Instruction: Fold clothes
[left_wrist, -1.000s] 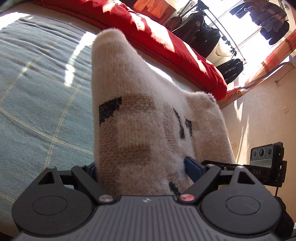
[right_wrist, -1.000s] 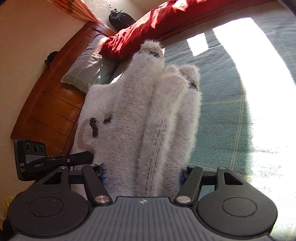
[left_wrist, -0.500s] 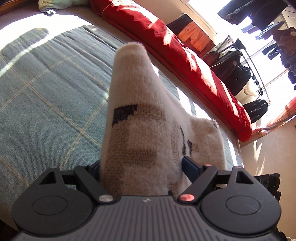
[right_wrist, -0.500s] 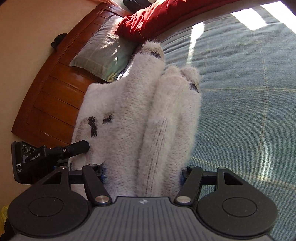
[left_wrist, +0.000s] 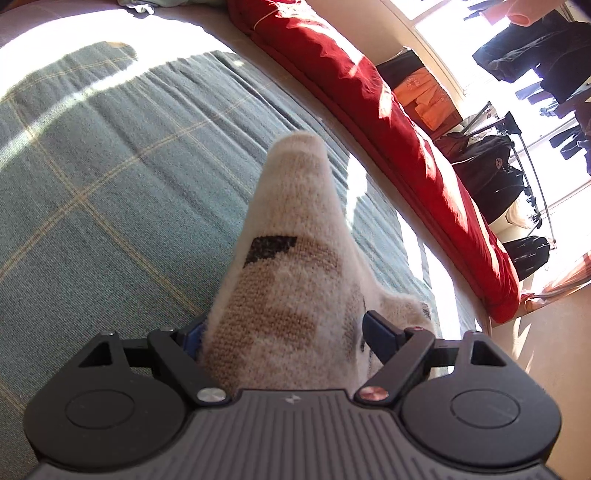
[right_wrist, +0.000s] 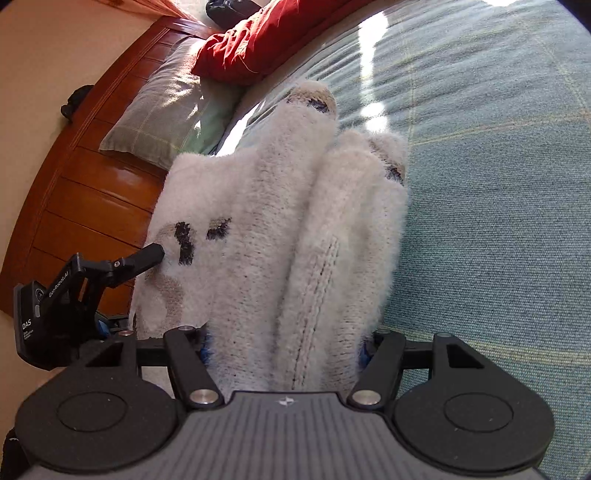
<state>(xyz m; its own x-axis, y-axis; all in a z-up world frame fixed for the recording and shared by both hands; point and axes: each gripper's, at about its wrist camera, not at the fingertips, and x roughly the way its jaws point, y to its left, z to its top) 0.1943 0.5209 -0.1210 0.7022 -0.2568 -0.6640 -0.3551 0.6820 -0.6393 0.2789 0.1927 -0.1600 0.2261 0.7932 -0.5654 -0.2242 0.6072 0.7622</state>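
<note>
- Since the earlier frames, both grippers have carried the sweater farther over the bed; the pillow and headboard now show more fully in the right view.
- Bed (left_wrist: 110, 192): teal checked cover, sunlit in patches.
- Quilt (left_wrist: 399, 140): red, along the far edge of the bed.
- Sweater (right_wrist: 280, 236): cream, fuzzy, brown-and-black pattern, held above the bed between both grippers.
- Left gripper (left_wrist: 284, 332): clamped on a bunched sweater fold.
- Right gripper (right_wrist: 286, 339): clamped on thick sweater folds.

Fuzzy cream sweater (left_wrist: 291, 295) with tan and black knit patches, bunched thick between both sets of jaws, rising ahead of them in folds above bed.
</note>
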